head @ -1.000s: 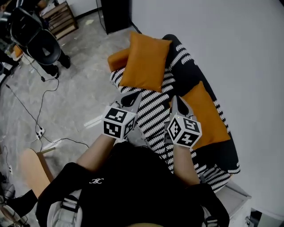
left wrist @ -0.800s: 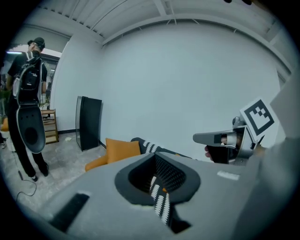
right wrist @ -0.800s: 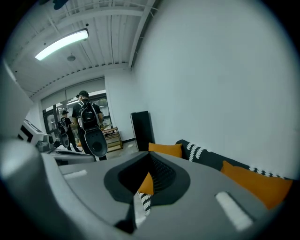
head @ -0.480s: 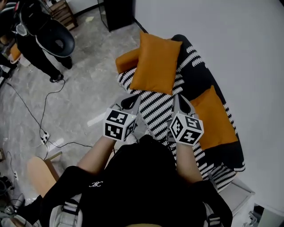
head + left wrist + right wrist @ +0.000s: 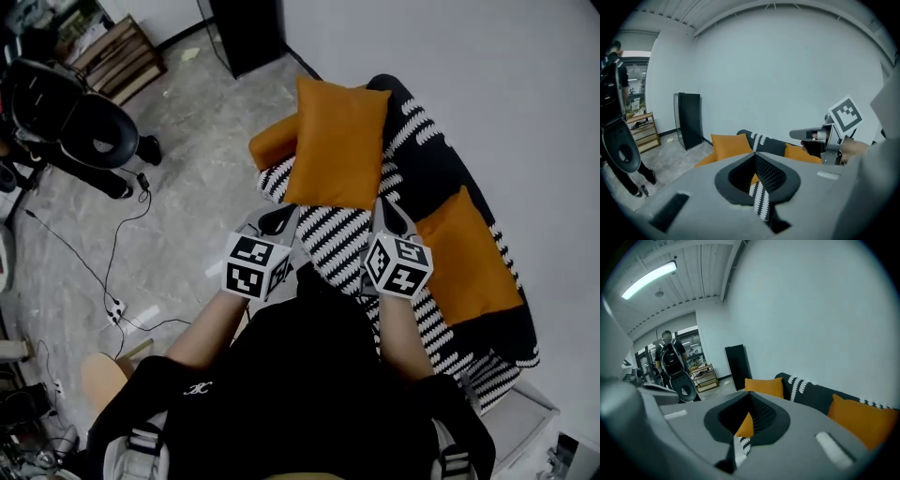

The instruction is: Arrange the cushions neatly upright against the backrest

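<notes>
A black sofa with white stripes runs along the white wall. A big orange cushion lies on its far end, over a second orange cushion at the seat's edge. Another orange cushion leans on the backrest to the right. My left gripper and right gripper hover side by side over the seat's front, both shut and empty. From the left gripper view, the far cushion and the right gripper show. The right gripper view shows two cushions.
A black office chair stands on the grey floor at left, with cables trailing below it. A wooden crate and a black cabinet stand at the back. A wooden stool sits near my left side. A person stands far off.
The sofa and cushions have slid a little to the right in the head view. Both grippers stay shut, empty and side by side. The office chair at left has shifted.
</notes>
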`<state>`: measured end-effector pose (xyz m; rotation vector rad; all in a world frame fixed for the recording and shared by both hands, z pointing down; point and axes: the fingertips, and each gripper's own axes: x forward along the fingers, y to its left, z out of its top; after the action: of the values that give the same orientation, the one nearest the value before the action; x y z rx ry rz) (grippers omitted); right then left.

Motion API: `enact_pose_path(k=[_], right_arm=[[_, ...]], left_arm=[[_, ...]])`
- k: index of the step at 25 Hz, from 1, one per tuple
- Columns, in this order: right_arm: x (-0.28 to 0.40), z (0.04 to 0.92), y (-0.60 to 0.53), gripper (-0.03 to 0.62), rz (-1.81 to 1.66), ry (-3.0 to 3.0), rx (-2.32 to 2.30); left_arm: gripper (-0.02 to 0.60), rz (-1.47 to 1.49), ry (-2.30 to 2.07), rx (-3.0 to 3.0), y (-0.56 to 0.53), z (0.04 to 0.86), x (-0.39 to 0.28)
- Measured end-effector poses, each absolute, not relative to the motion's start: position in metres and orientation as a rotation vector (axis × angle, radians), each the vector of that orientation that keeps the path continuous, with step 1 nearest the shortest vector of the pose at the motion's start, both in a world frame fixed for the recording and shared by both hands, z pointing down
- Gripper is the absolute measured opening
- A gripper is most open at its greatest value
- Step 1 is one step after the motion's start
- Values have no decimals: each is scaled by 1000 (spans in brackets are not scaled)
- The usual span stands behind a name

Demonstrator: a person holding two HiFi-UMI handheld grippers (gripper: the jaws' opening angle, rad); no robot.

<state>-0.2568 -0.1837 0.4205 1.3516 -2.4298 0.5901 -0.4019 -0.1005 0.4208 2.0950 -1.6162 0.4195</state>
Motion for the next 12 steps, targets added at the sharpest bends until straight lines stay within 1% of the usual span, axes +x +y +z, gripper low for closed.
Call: enact_pose_path(k=[7,12], right_arm=[[-241,426,-270,6,662,-2353,1442],[-233,443,-323,8,693,-2343,1421]], left_arm=[[9,532,-1515,2192,-221,402,-401],[9,620,-1471,2228,-301,410,-392]])
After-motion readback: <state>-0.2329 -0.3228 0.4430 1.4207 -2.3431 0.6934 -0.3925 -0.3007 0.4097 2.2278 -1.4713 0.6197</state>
